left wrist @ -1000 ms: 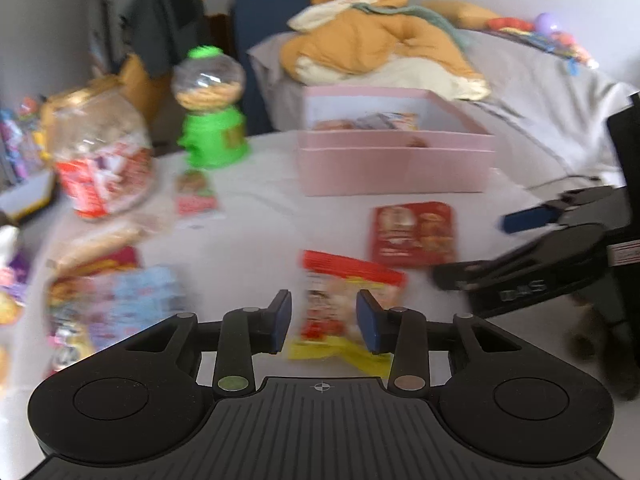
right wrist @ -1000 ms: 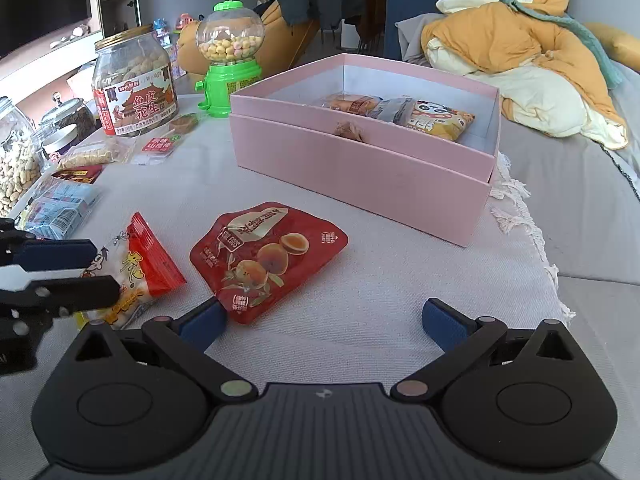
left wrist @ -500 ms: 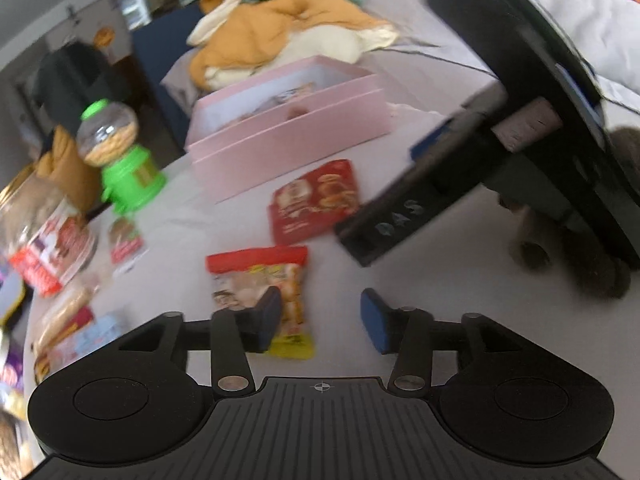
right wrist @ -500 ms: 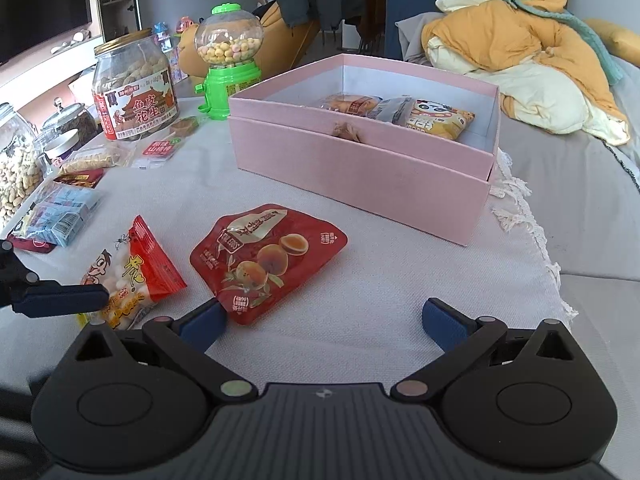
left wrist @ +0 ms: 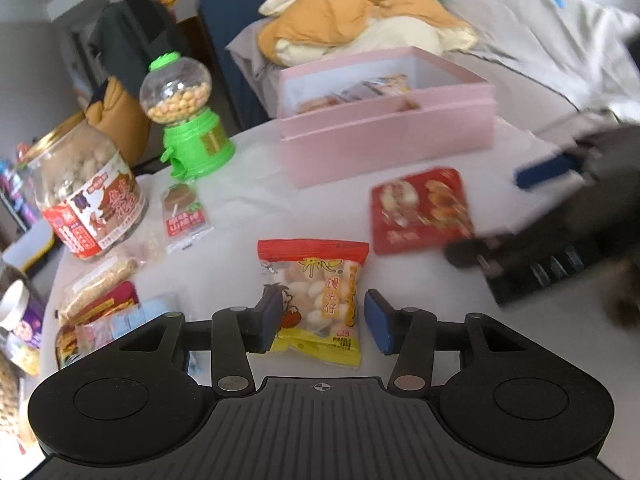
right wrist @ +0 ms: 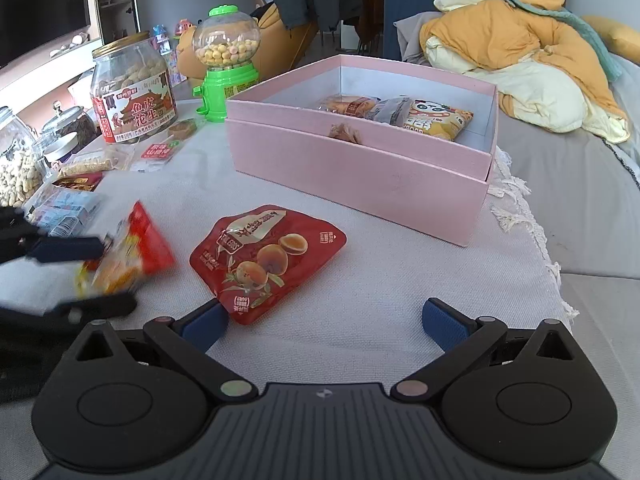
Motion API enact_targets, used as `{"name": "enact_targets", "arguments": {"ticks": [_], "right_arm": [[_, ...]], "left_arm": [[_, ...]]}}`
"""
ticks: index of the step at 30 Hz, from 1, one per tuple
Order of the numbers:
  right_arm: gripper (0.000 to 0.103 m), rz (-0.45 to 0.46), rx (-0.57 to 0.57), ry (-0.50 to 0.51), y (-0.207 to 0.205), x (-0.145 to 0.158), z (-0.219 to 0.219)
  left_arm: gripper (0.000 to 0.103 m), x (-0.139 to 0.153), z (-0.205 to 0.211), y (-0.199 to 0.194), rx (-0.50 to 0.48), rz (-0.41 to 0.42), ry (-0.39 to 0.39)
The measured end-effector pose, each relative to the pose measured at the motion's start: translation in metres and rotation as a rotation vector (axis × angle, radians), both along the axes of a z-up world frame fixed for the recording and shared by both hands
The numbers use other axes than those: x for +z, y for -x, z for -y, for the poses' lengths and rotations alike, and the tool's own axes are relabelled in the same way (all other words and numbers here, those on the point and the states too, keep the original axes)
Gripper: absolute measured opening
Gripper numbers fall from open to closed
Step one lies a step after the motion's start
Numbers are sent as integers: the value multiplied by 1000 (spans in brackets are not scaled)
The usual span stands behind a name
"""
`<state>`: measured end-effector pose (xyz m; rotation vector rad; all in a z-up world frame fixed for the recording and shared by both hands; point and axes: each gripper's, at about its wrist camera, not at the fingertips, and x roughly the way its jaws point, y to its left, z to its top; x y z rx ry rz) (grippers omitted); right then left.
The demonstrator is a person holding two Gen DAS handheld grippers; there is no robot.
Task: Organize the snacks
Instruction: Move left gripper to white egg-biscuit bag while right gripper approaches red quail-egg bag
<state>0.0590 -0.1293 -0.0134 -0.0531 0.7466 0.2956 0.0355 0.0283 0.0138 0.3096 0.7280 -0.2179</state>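
Recentred: snack packet (left wrist: pixel 316 296) between left jaws.

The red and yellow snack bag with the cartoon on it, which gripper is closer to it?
Left. The left gripper has the red and yellow snack bag between its open fingers. The right gripper sits off to the bag's right, beside the red plastic egg pouch.

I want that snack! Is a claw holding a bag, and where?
Not yet. The left gripper is open around the lower half of the red-and-yellow plastic snack bag; the right gripper is open, empty.
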Motion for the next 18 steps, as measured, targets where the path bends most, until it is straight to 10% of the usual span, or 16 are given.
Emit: {"name": "enact_targets", "arguments": {"ticks": [18], "right_arm": [[103,1,0,9,1,-1,-2]], "left_arm": [[52,-5,-21,-27,97,43,117]]}}
